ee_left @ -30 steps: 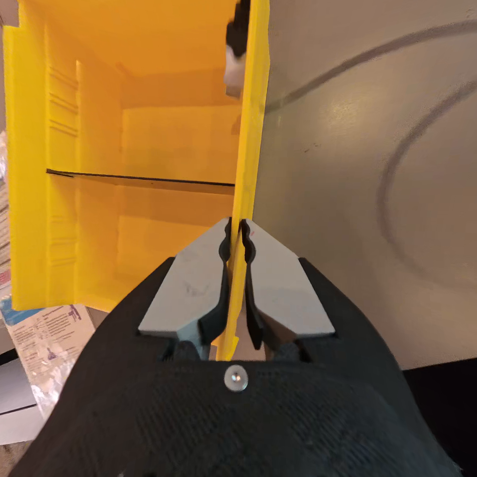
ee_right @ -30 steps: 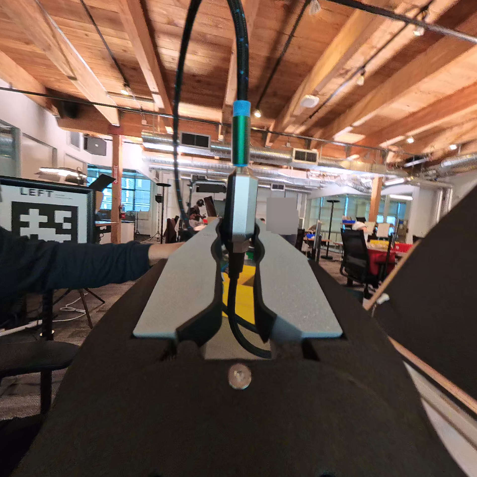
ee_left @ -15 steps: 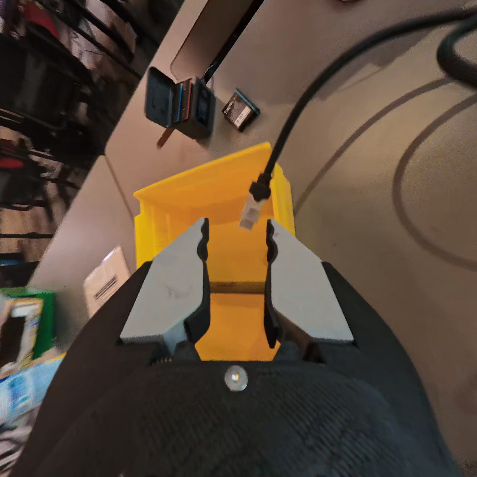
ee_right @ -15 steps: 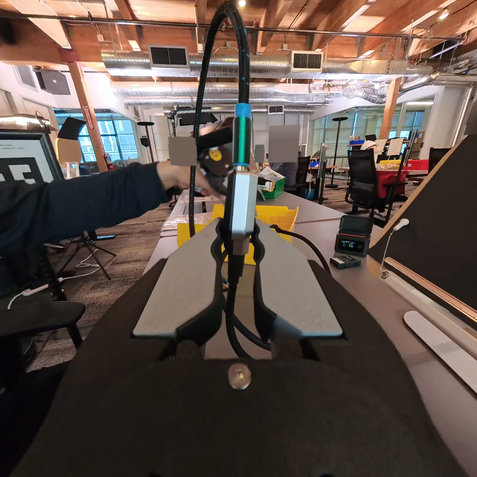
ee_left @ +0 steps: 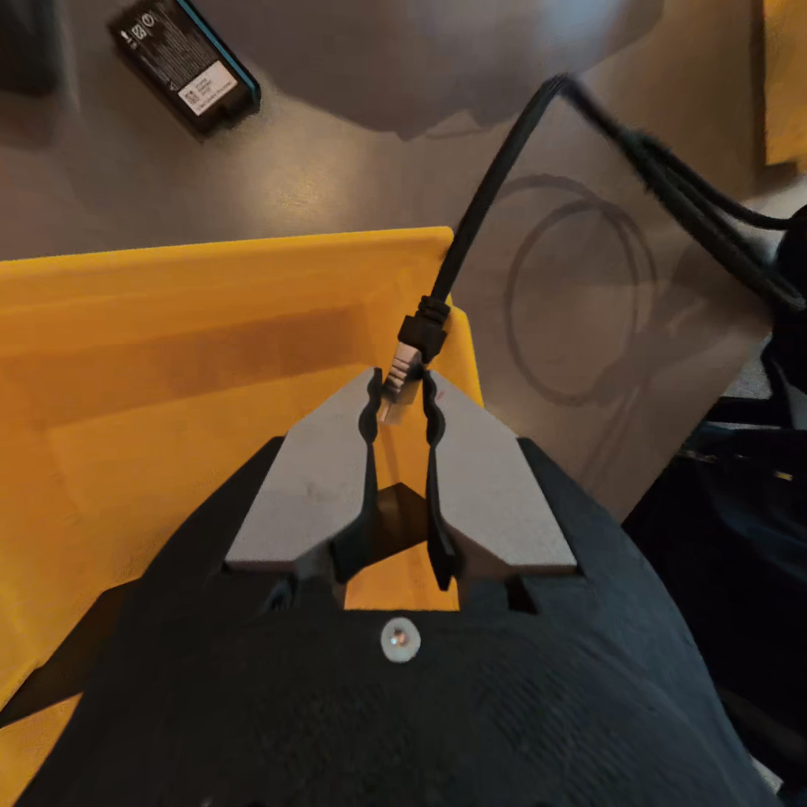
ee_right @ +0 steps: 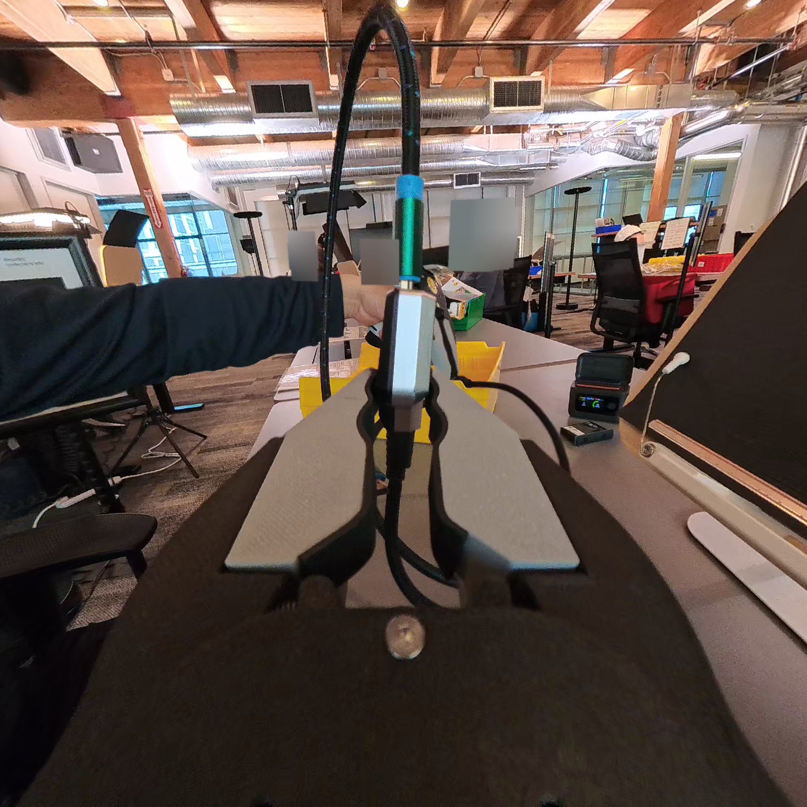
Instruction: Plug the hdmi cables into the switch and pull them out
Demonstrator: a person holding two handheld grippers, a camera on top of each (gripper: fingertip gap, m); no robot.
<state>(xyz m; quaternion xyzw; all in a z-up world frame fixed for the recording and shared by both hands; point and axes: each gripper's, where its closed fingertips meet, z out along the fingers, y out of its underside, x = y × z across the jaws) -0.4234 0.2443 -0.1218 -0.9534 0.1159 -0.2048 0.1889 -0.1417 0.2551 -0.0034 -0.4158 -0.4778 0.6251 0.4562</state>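
Note:
In the left wrist view my left gripper (ee_left: 399,382) hangs over a yellow bin (ee_left: 174,305). Its jaws stand narrow around the silver plug (ee_left: 396,371) of a thin black cable (ee_left: 480,196) that runs up and to the right. In the right wrist view my right gripper (ee_right: 404,386) is shut on a small silver switch (ee_right: 408,345), held upright in the air. A braided black cable with a green sleeve (ee_right: 408,236) is plugged into its top and loops overhead. Another black cable hangs from its bottom between the fingers.
A dark-sleeved arm (ee_right: 153,332) reaches across to the yellow bin (ee_right: 480,358) on the grey table (ee_left: 305,174). A black battery (ee_left: 183,65) and a charger case (ee_right: 600,384) lie beyond the bin. A slanted black board (ee_right: 742,349) stands at the right. The tips of one gripper are about 30 cm away from the tips of the other.
My left gripper let go of the yellow bin's wall, opened, rose above the bin, then narrowed around the black cable's plug. My right gripper tilted down from the ceiling, still holding the switch.

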